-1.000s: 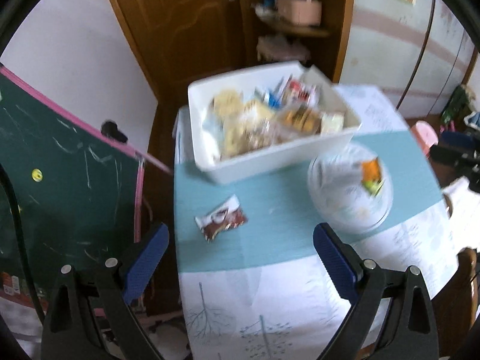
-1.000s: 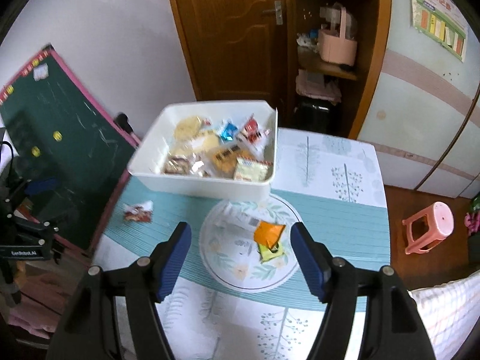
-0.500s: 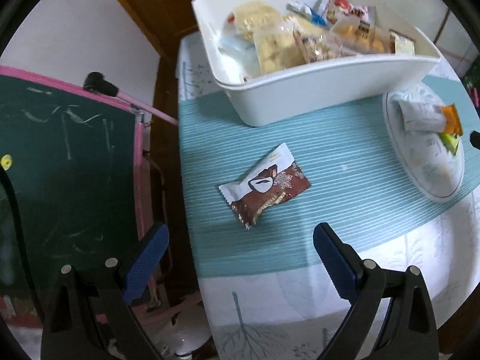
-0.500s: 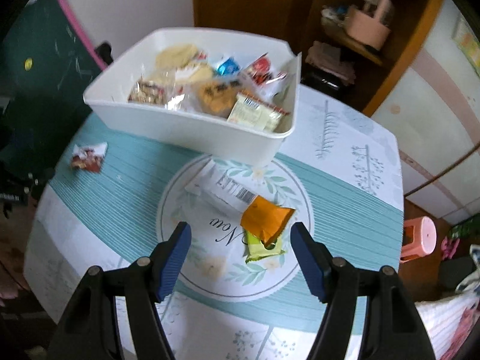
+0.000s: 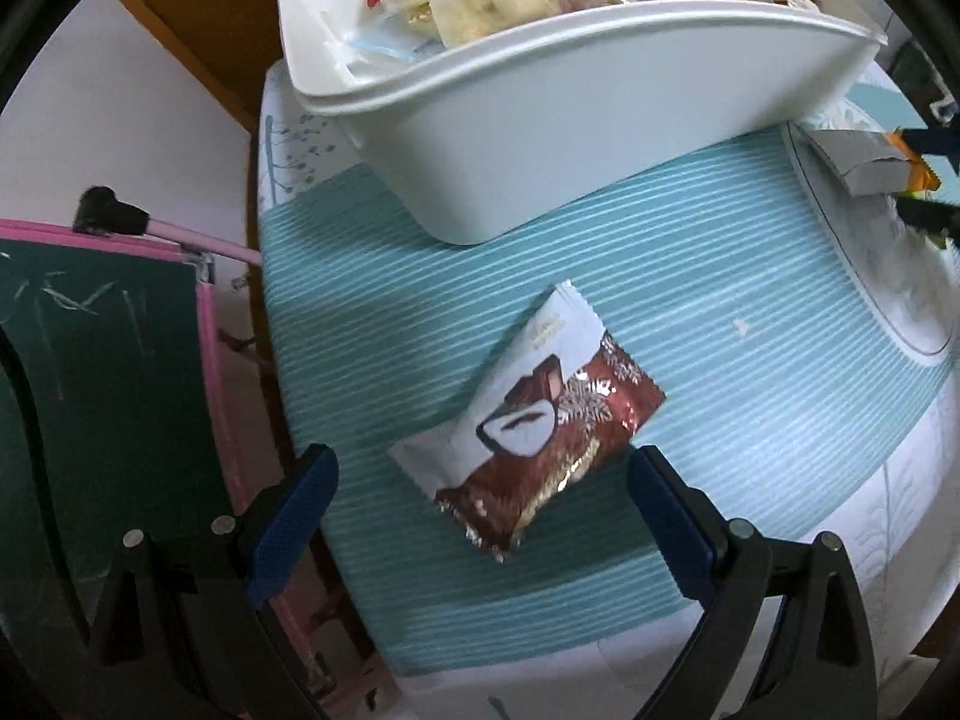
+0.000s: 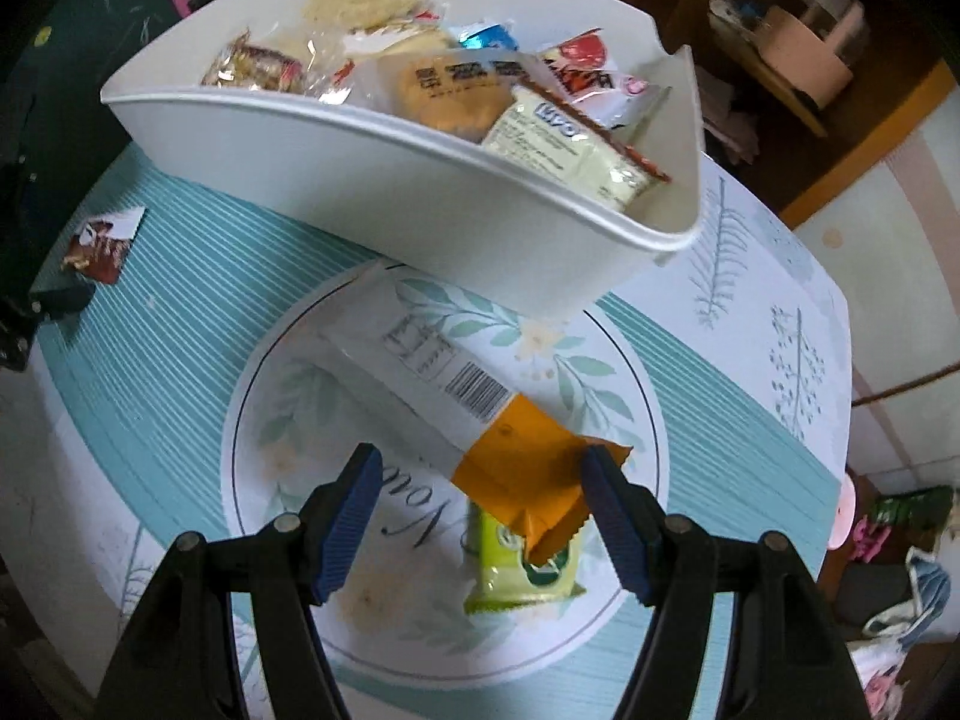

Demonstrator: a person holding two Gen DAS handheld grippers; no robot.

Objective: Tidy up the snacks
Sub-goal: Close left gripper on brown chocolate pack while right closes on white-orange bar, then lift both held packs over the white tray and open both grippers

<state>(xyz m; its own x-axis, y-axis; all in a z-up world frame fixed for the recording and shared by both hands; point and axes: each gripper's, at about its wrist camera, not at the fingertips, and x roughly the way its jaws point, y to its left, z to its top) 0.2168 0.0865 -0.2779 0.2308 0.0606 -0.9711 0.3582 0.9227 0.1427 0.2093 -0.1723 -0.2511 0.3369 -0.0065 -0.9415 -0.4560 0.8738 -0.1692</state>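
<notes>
A brown-and-white snack packet (image 5: 534,426) lies flat on the teal table runner (image 5: 750,300). My left gripper (image 5: 483,471) hangs just above its near end, open, with the packet partly between the blue fingers. A white-and-orange snack packet (image 6: 462,408) rests across a small green packet (image 6: 522,564) on the round leaf-printed mat (image 6: 288,420). My right gripper (image 6: 483,480) is open, its fingers on either side of the orange end, not pressing it. Behind stands a white bin (image 6: 384,180) full of several wrapped snacks (image 6: 564,138). The brown packet (image 6: 102,240) shows at far left.
A green chalkboard with a pink frame (image 5: 204,360) stands against the table's left edge. Past the far side of the table are a wooden door and shelves holding a pink basket (image 6: 810,54). The white bin (image 5: 570,96) sits partly on the round mat.
Both grippers have dropped toward the table. The brown packet now sits between the left fingers, and the orange-ended packet between the right ones. Neither gripper's opening has changed.
</notes>
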